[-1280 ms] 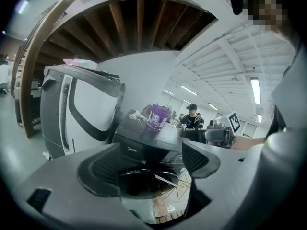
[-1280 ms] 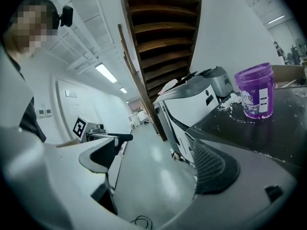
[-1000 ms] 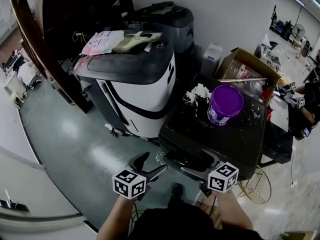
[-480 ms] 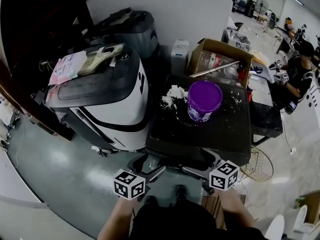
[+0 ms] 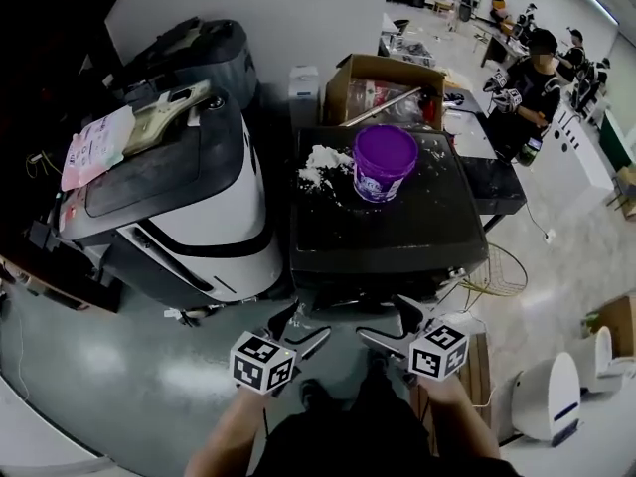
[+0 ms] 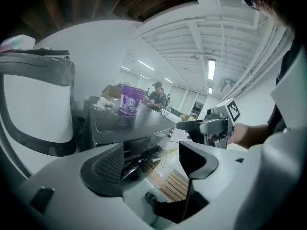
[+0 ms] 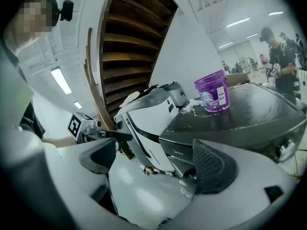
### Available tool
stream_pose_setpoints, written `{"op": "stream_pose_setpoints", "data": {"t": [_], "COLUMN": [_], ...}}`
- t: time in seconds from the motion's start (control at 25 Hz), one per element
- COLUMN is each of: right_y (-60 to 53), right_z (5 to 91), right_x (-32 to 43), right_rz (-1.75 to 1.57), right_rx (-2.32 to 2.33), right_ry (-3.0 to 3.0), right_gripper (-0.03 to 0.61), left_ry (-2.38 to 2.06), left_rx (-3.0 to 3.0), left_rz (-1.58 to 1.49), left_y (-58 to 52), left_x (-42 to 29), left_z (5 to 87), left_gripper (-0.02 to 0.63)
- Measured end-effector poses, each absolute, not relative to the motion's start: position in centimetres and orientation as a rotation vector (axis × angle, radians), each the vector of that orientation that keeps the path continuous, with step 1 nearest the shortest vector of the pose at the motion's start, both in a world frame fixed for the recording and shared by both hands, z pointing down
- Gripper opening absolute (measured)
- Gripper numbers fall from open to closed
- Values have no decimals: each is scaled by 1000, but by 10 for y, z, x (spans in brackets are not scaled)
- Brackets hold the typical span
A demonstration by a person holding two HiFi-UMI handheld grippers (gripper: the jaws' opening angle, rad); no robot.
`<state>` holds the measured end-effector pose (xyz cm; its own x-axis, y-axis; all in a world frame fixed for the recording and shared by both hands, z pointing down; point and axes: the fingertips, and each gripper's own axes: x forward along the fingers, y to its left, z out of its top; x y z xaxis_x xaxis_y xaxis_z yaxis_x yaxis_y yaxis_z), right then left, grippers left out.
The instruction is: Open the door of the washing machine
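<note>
A grey-green glossy floor [image 5: 119, 356] is seen across the lower left of the head view. A large white-and-black machine [image 5: 199, 217] is placed at centre left, and printed papers [image 5: 94, 147] are laid on its dark top.

Just right of it, at the centre of the frame, the dark washing machine [image 5: 397, 237] is found. Its door, the flat panel on top, is seen lying shut. In the right gripper view the washing machine [image 7: 249, 114] fills the right half; in the left gripper view it [image 6: 124, 126] is seen at centre.

An open cardboard box [image 5: 383, 87] is set behind it, toward the top centre. A person [image 5: 532, 87] is seen at the upper right.

A purple bucket [image 5: 385, 162] is stood upright on the shut door, toward its far edge, and a white clump [image 5: 320, 162] is scattered just left of the bucket.

The left gripper [image 5: 298, 328] and the right gripper [image 5: 390, 324] are held side by side at the bottom centre, near the washing machine's front edge but apart from it. The jaws of the left gripper [image 6: 153, 159] are spread wide, though they have just been closing a little, and nothing is gripped between them. The jaws of the right gripper [image 7: 153, 162] are likewise held apart, with nothing clamped.
</note>
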<state>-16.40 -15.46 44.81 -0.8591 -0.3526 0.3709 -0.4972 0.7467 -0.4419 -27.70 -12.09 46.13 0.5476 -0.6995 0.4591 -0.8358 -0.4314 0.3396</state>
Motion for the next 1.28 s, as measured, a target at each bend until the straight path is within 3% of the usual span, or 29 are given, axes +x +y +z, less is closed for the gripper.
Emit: {"op": "stream_pose_setpoints", "data": {"t": [0.48,1.28], "right_y": [-148,-194], "right_z": [479,583], "right_x": [-91,23], "right_rz": [801,850], "right_rx": [920,899], "right_ry": [-2534,-2387], "right_gripper": [508,489], "left_ry": [-1053,-1030], "left_rx": [2320,2240], "left_rz": [376,575], "left_y": [-138,-178], "left_x": [-221,-113], "left_z": [488,570], "left_gripper": [348,345]}}
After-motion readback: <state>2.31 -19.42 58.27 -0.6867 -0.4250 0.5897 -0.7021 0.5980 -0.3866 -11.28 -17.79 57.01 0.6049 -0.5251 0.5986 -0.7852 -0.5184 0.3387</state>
